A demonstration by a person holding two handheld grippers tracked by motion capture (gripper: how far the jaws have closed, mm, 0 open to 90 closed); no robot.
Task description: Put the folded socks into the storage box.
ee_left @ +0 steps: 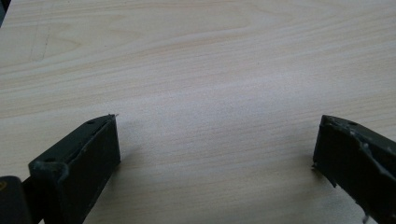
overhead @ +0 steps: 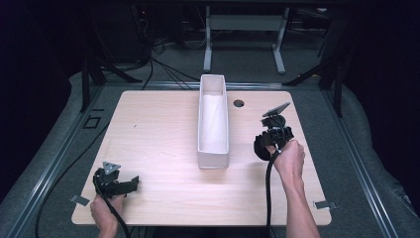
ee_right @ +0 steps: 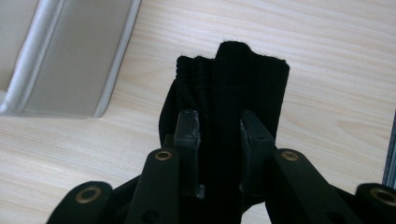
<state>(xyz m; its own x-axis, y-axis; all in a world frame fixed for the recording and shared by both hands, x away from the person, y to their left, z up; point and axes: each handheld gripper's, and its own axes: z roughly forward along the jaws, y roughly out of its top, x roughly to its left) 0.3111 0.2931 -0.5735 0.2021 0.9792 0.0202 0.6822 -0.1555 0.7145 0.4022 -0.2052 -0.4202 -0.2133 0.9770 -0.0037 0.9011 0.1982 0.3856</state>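
While pinched tight in the right gripper (ee_right: 219, 140): black folded cloth (ee_right: 229, 88).
Soft, light, floppy; best gripped mid-fold, bin (ee_right: 70, 60) up-left; left gripper (ee_left: 217, 154) spread wide, empty.

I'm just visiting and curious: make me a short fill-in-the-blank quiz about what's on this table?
1. The right tool is shut on a folded piece of ____ knitted fabric.
2. The left tool stands ____, with nothing between its jaws.
3. The long white fabric bin sits on a light ____ table.

Missing words: black; open; wooden
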